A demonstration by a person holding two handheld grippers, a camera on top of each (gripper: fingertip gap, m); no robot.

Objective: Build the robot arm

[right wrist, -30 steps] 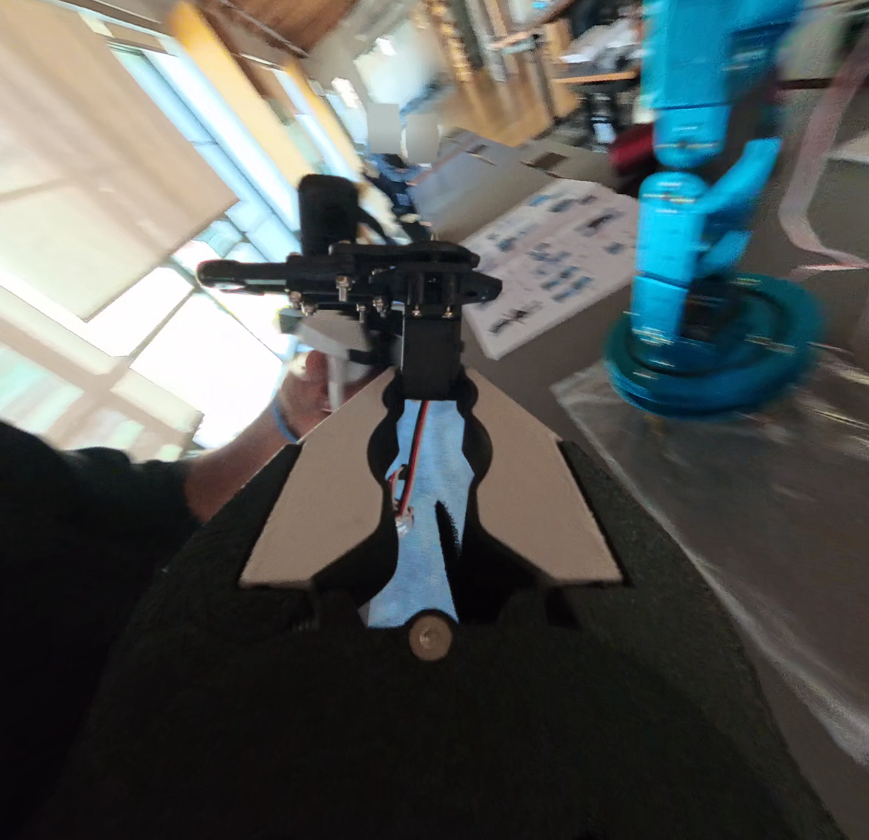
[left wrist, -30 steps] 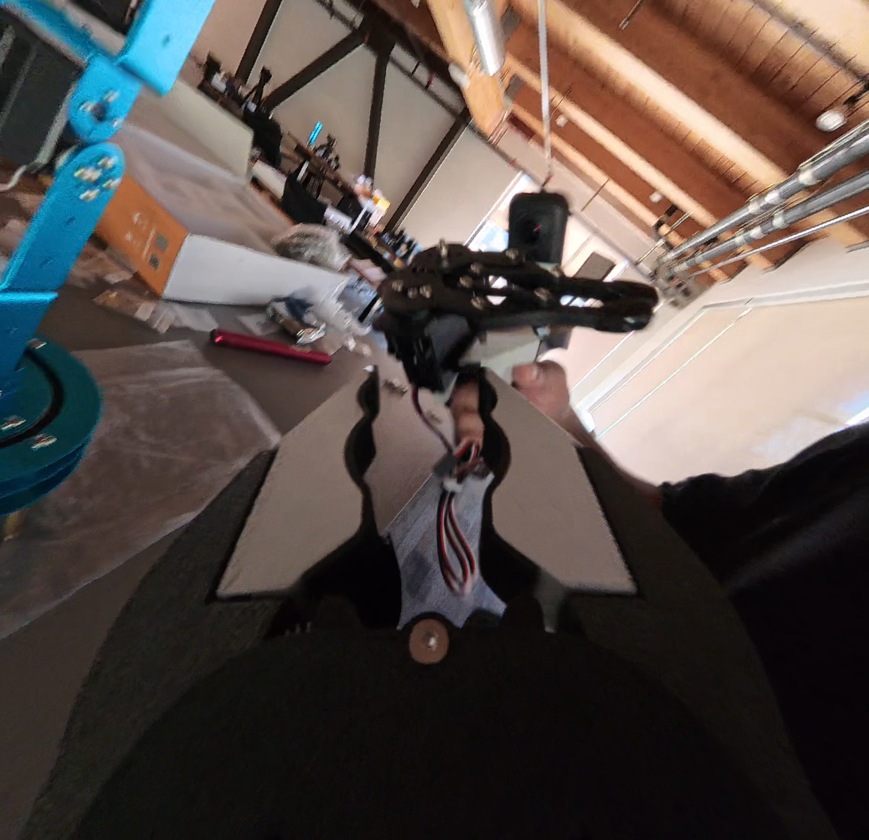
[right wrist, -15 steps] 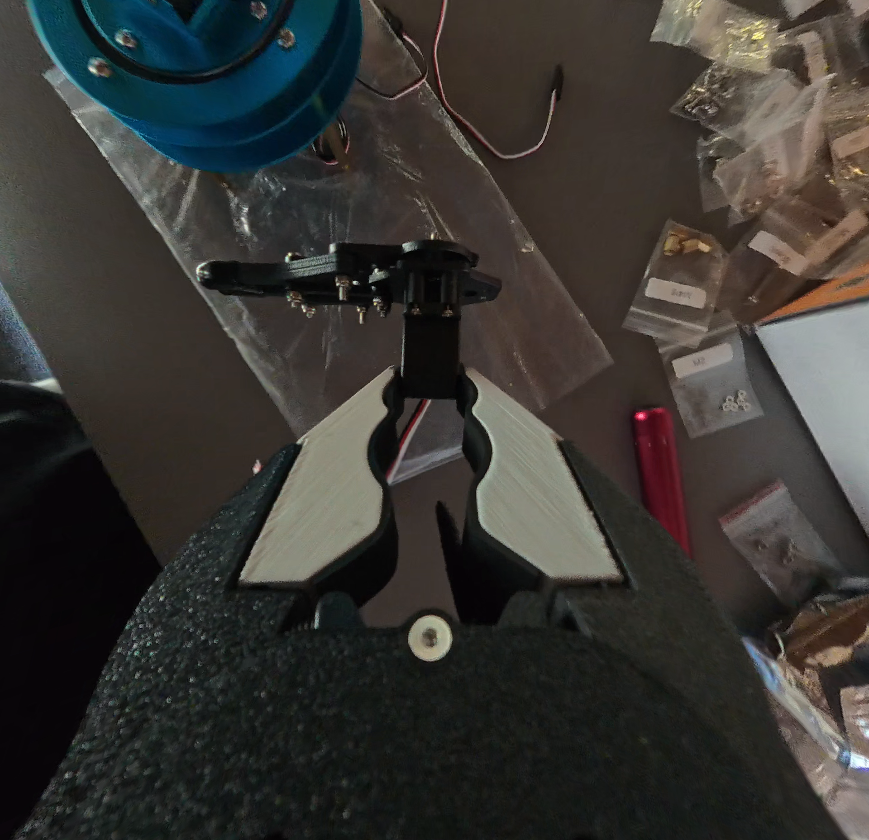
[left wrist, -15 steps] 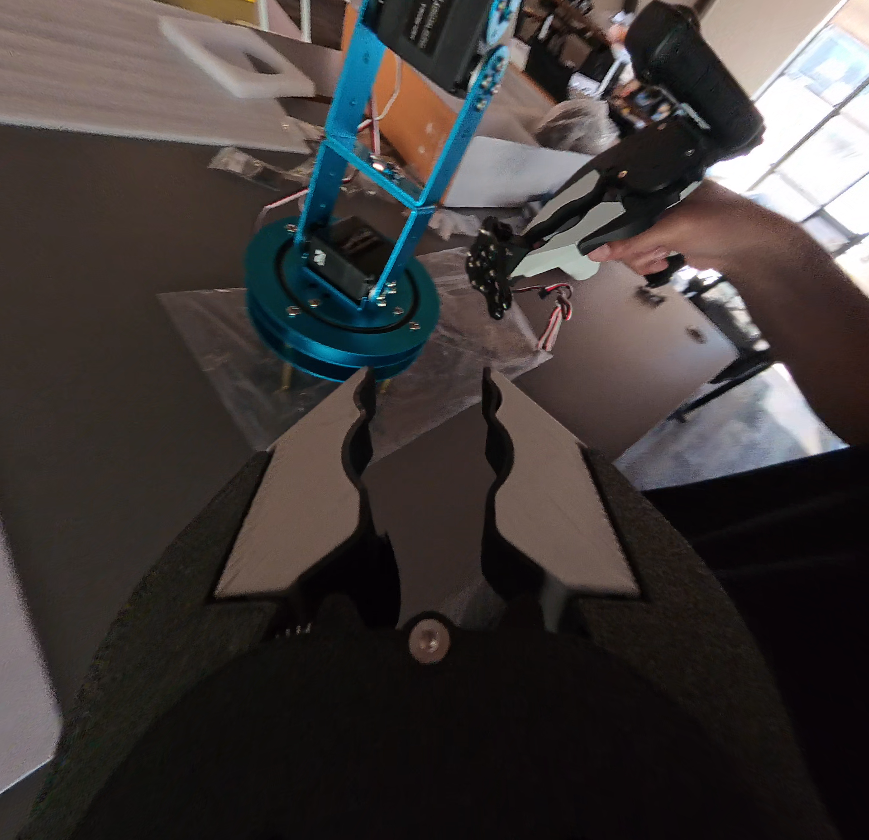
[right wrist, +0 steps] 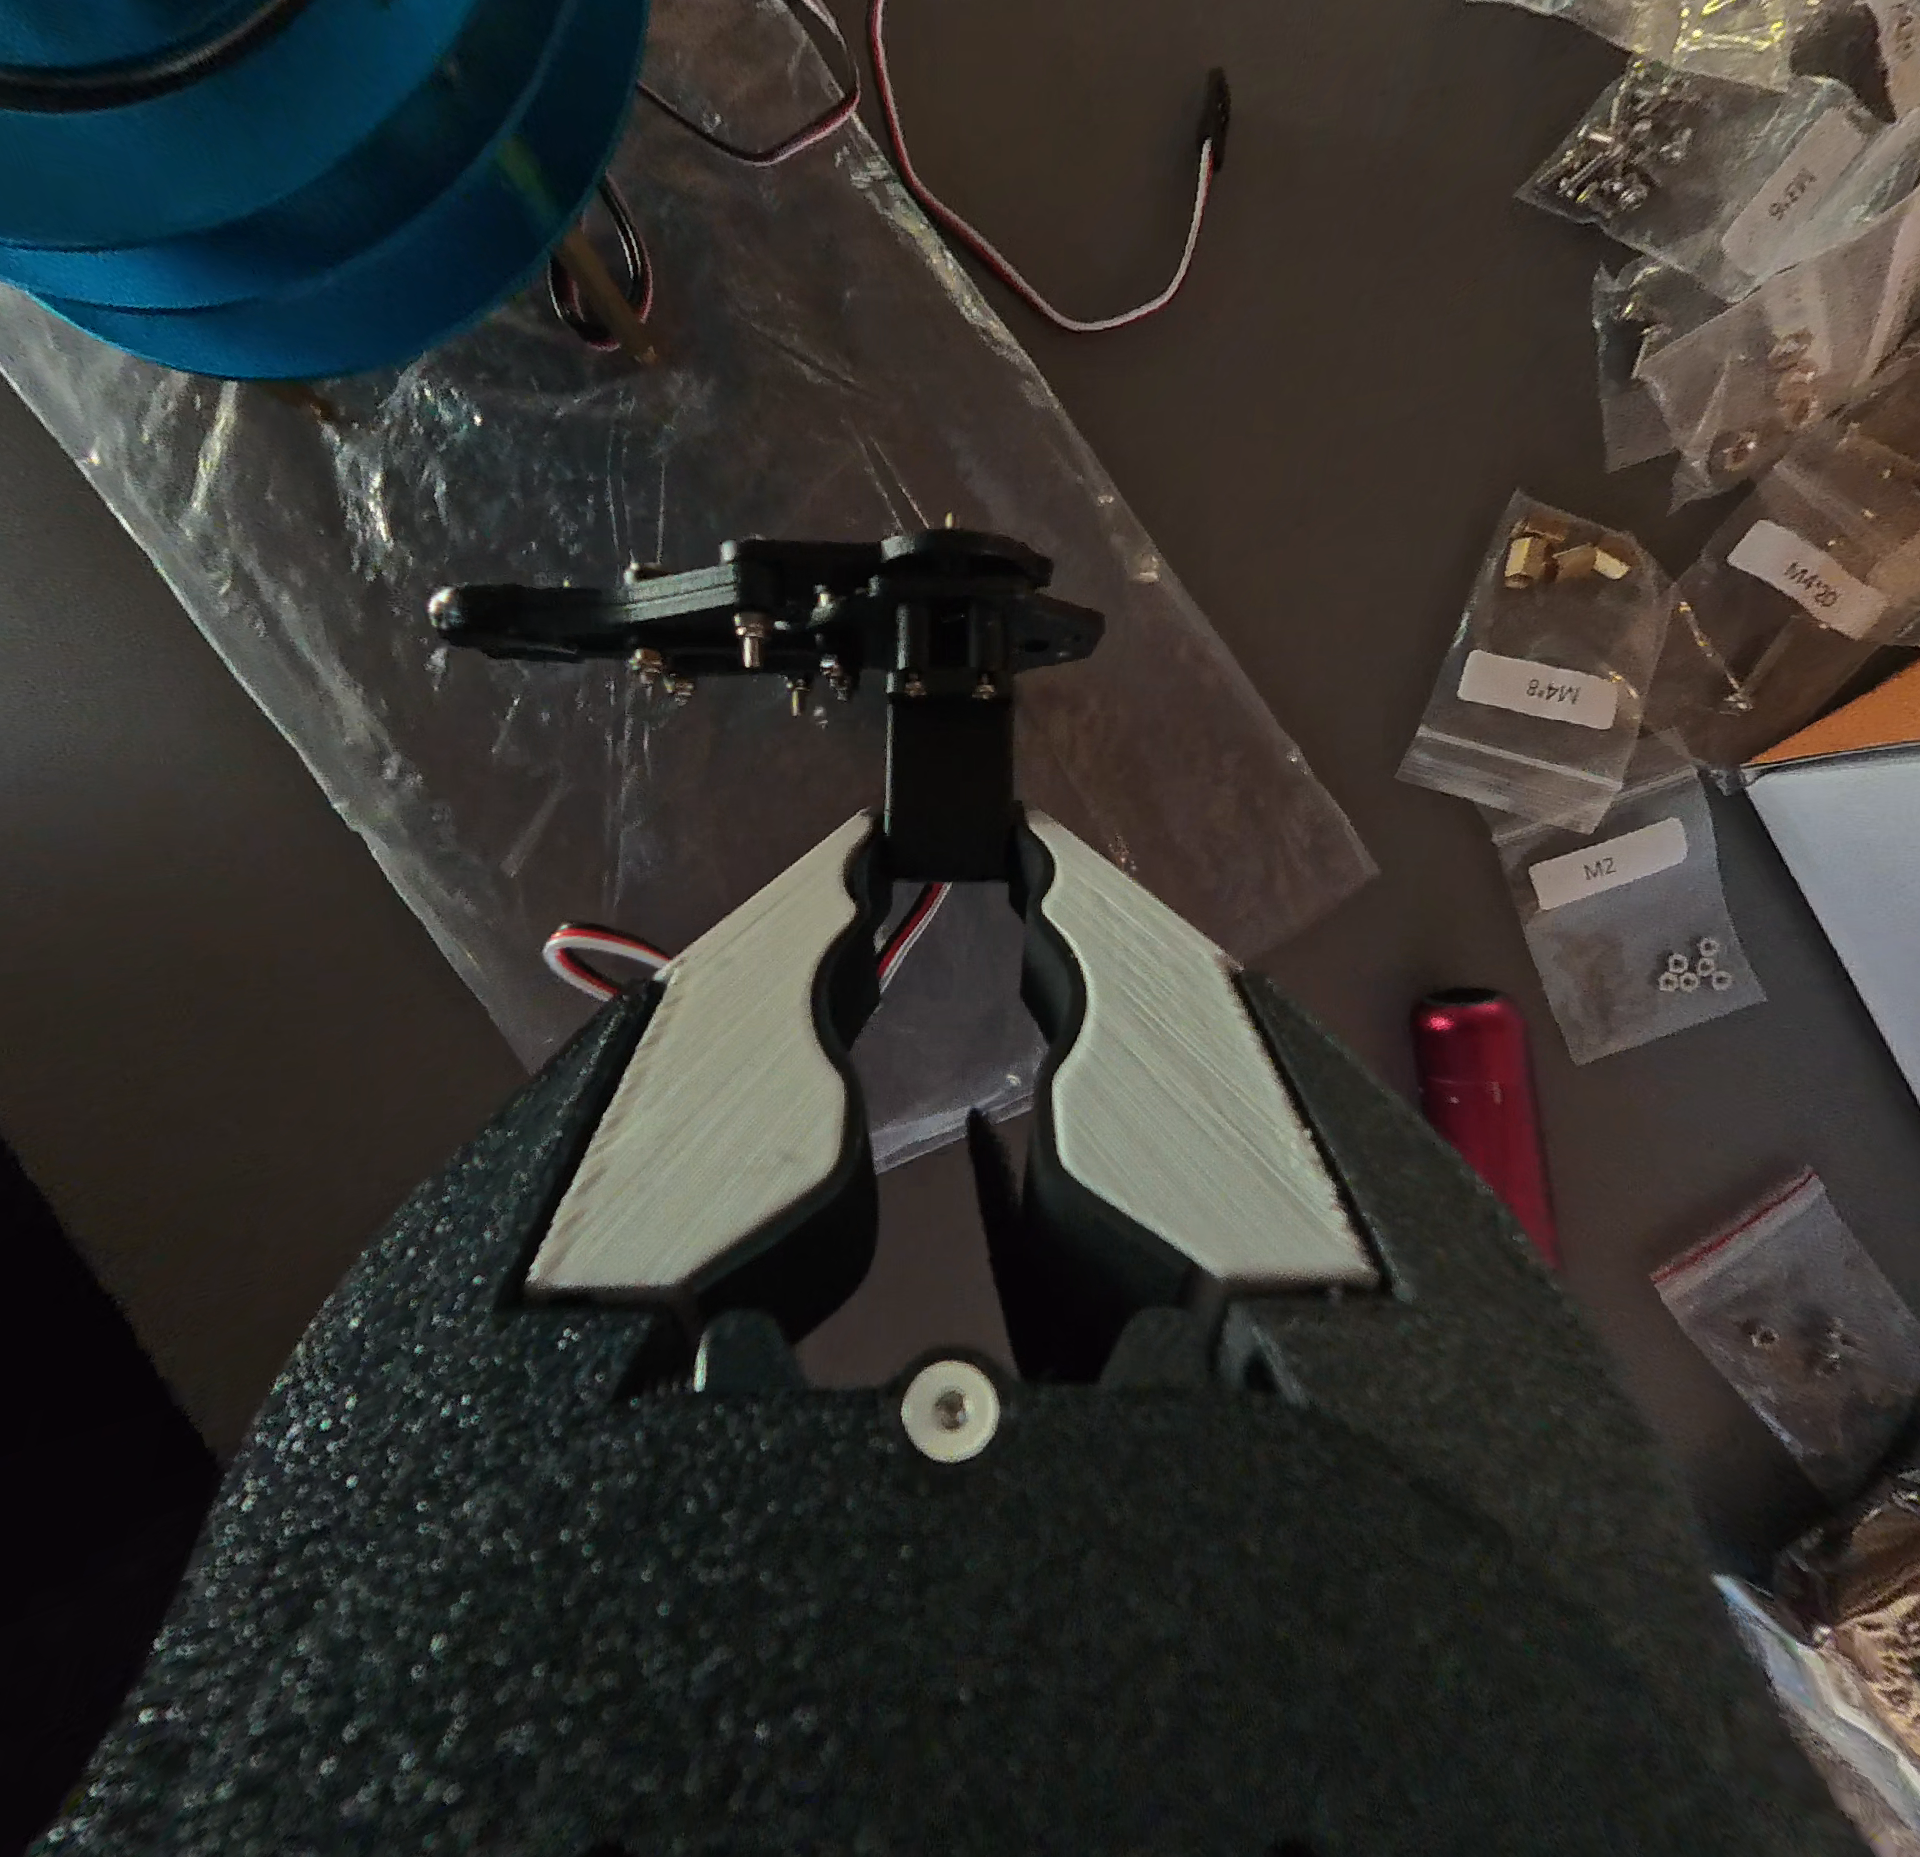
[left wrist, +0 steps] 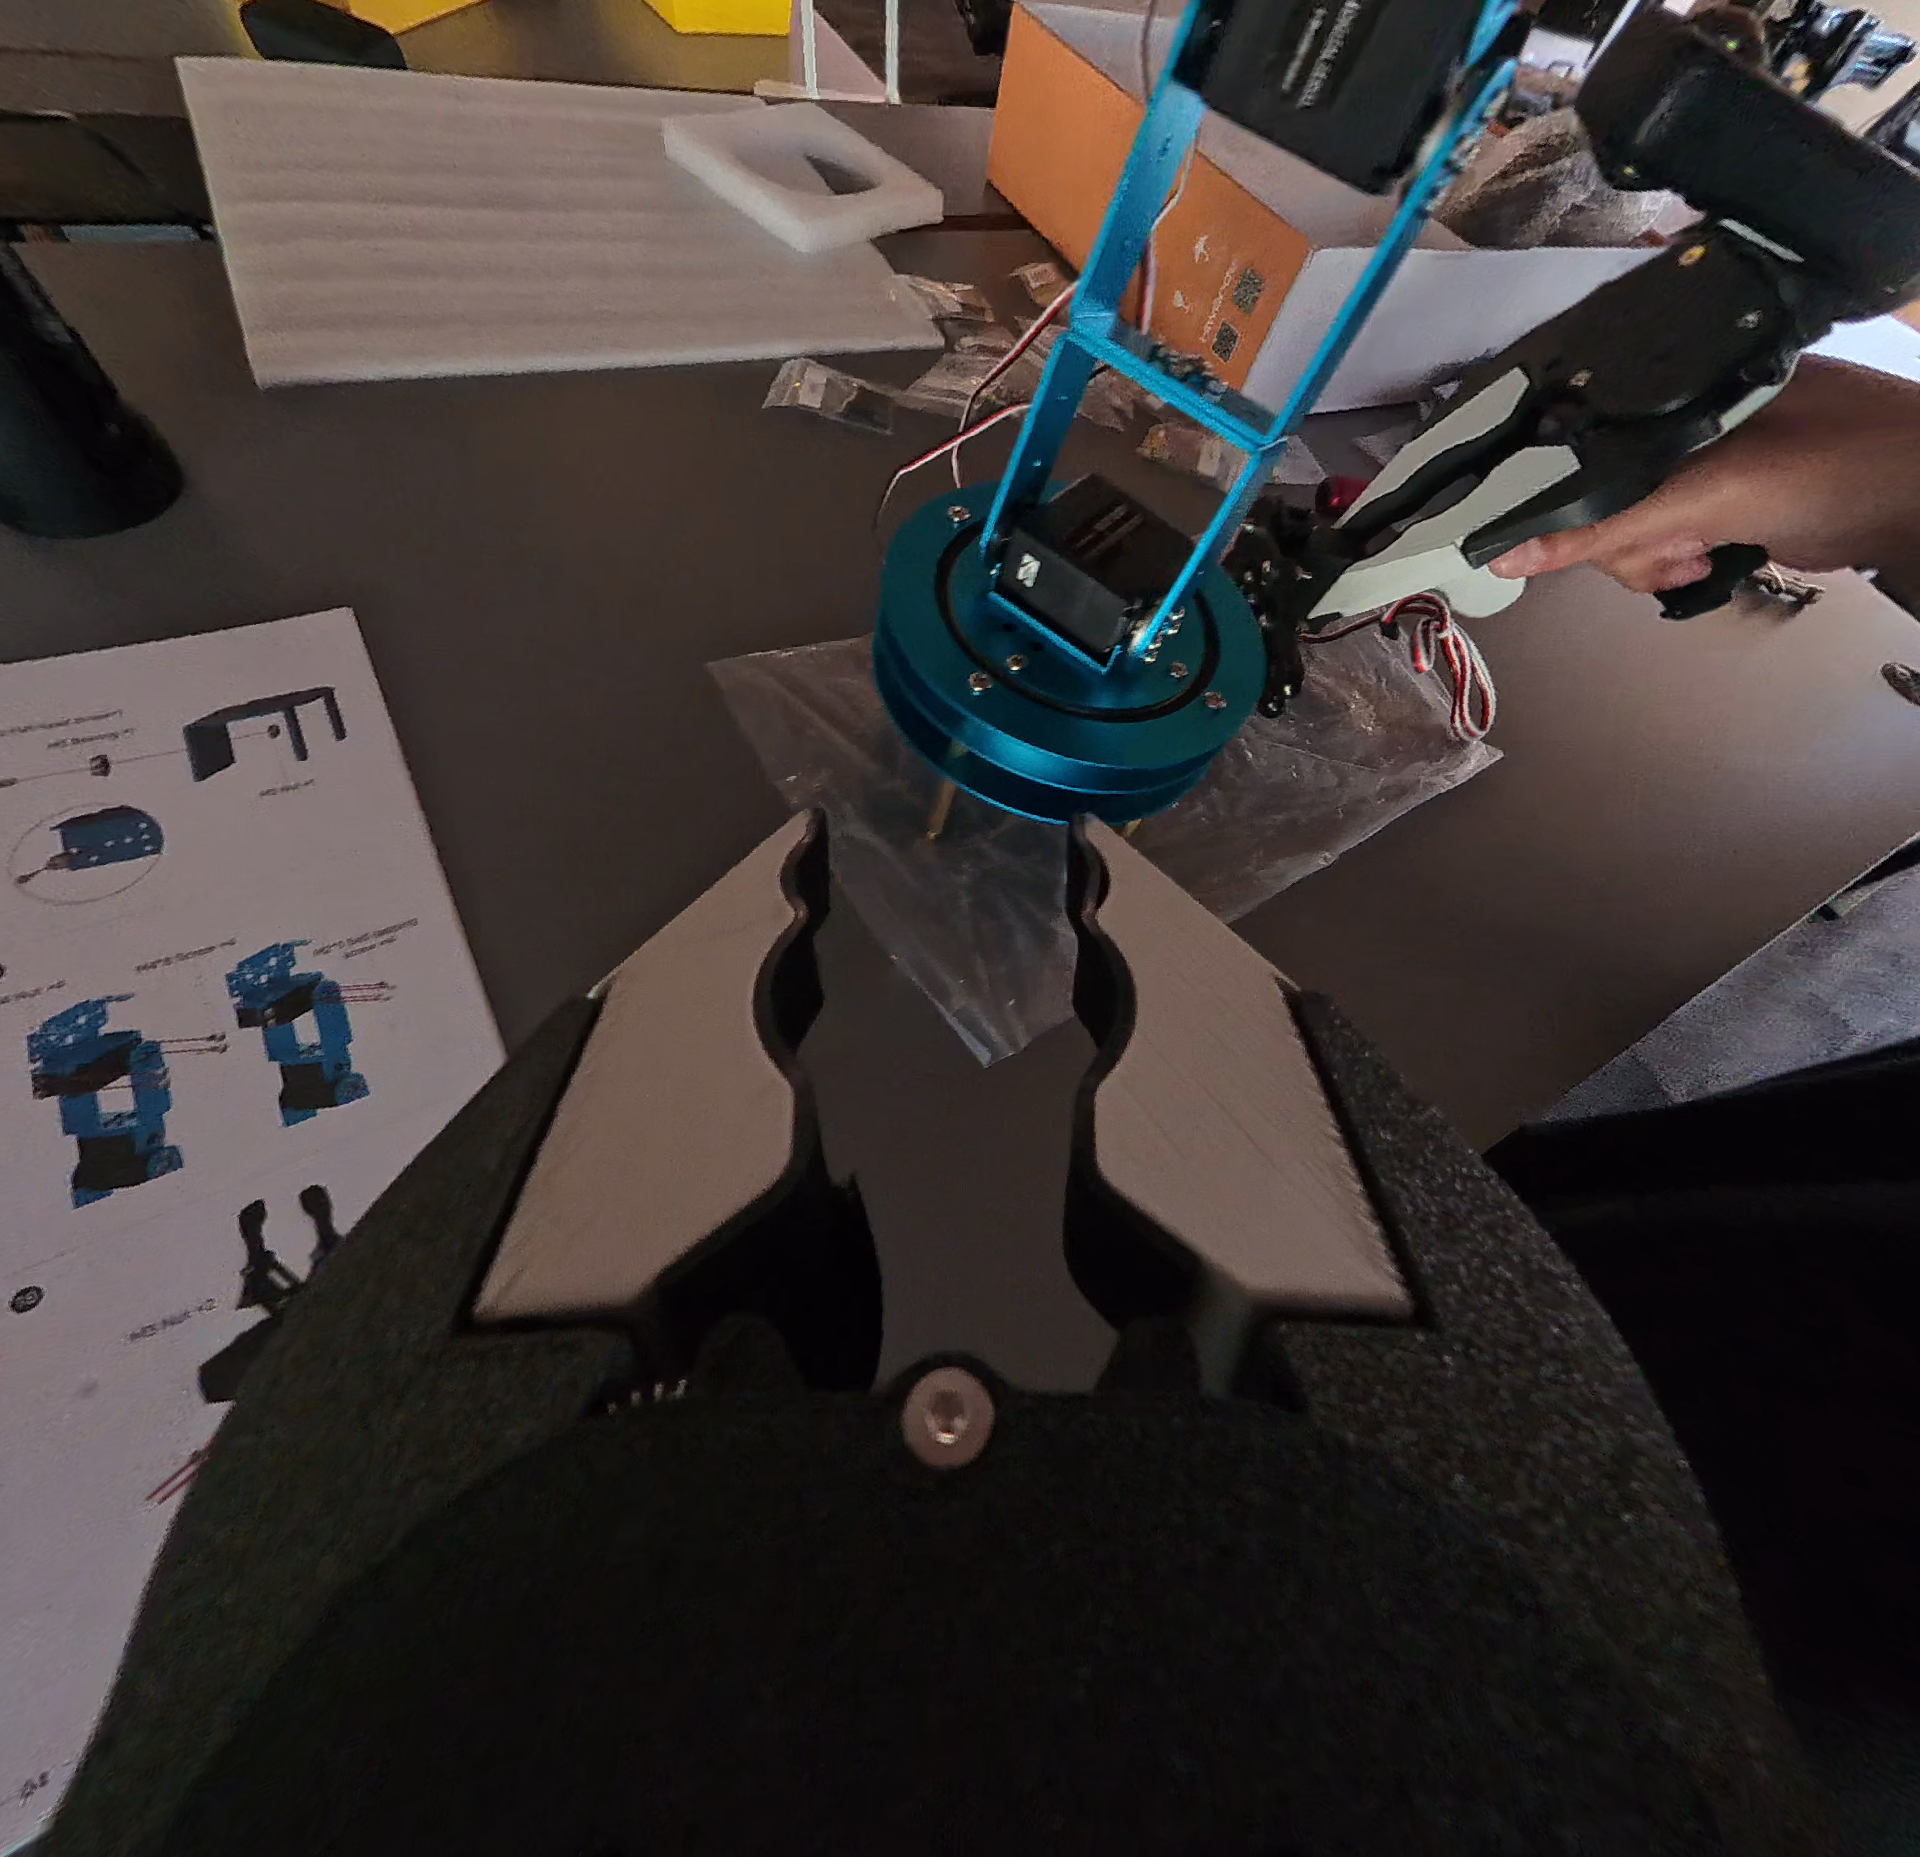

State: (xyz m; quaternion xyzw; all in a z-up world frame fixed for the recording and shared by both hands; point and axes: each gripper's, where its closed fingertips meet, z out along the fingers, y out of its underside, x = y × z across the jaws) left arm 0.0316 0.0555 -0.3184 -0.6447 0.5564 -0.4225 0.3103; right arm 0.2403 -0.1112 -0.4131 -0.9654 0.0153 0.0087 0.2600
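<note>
A blue metal robot arm kit stands on a round blue base (left wrist: 1060, 706) on a clear plastic sheet (left wrist: 966, 934); the base also shows in the right wrist view (right wrist: 281, 145). My left gripper (left wrist: 945, 841) is open and empty, its tips just short of the base. My right gripper (right wrist: 945, 841) is shut on the servo body of a black claw assembly (right wrist: 769, 612) with a red-white-black wire. It holds the assembly above the plastic sheet (right wrist: 675, 519), right of the base. In the left wrist view the right gripper (left wrist: 1340, 571) sits beside the base.
A printed instruction sheet (left wrist: 177, 976) lies at the left. White foam (left wrist: 540, 228) and an orange and white box (left wrist: 1236, 249) lie behind the arm. Several small bags of screws and nuts (right wrist: 1621, 924), a red cylinder (right wrist: 1486, 1111) and a loose servo wire (right wrist: 1049, 249) lie at the right.
Both grippers swung down from facing each other to face the table. The left let go of the claw assembly and moved closer to the blue base. The right still holds the assembly.
</note>
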